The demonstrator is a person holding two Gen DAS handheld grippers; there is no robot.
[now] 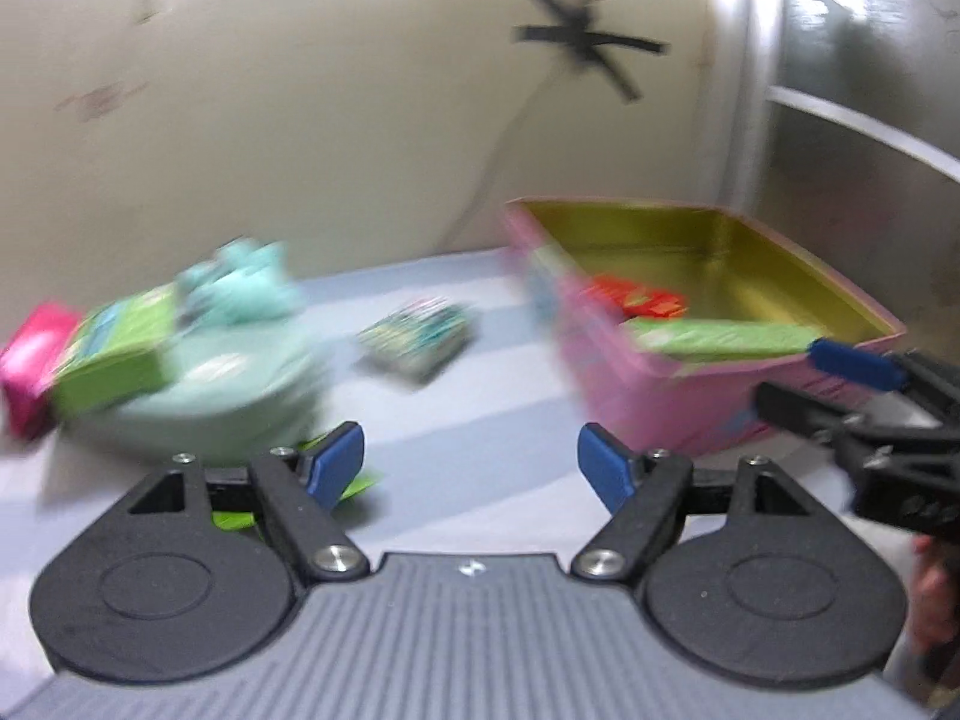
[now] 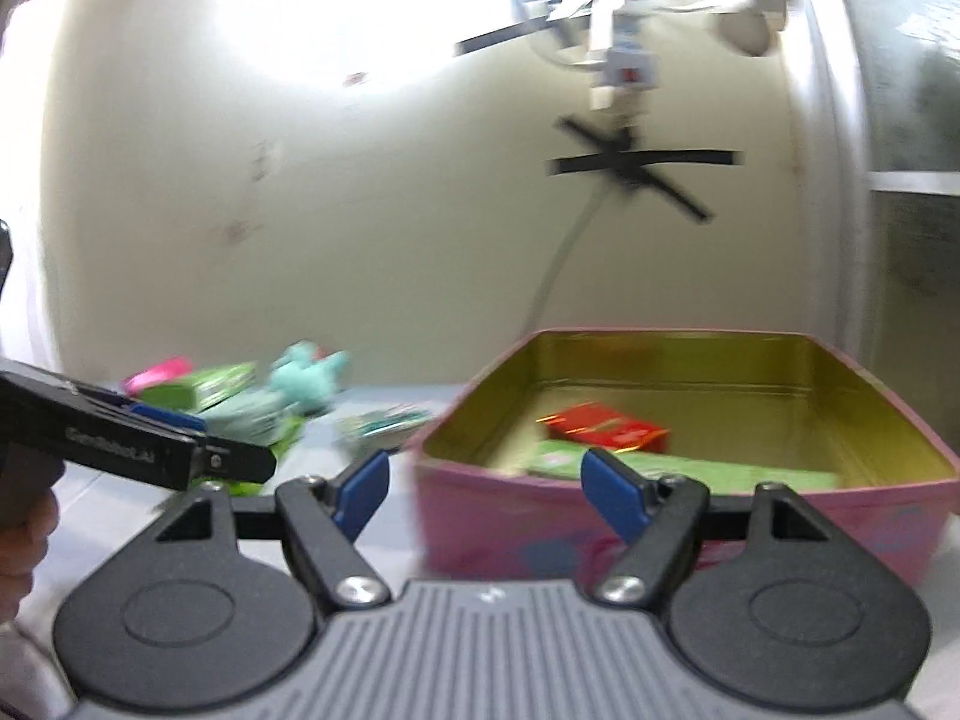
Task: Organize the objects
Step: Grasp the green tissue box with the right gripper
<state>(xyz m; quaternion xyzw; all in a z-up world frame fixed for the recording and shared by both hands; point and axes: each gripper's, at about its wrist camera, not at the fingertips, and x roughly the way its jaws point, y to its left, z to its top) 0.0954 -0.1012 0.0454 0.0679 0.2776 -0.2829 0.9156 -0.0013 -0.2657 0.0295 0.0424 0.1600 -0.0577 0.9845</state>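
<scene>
The pink tin (image 2: 678, 516) is sitting on the tabletop (image 1: 492, 420), holding a red packet (image 2: 606, 427) and a green packet (image 2: 720, 471). Both the left tongs (image 1: 471, 462) and right tongs (image 2: 485, 483) are hovering spread, gripping nothing.

The left gripper (image 1: 471, 465) is showing black hinged arms, silver screws, blue pads (image 1: 336, 462) and a ribbed grey base with round black housings at four and eight o'clock. The right gripper (image 2: 483, 489) is looking identical; white lettering is marking one black finger.
</scene>
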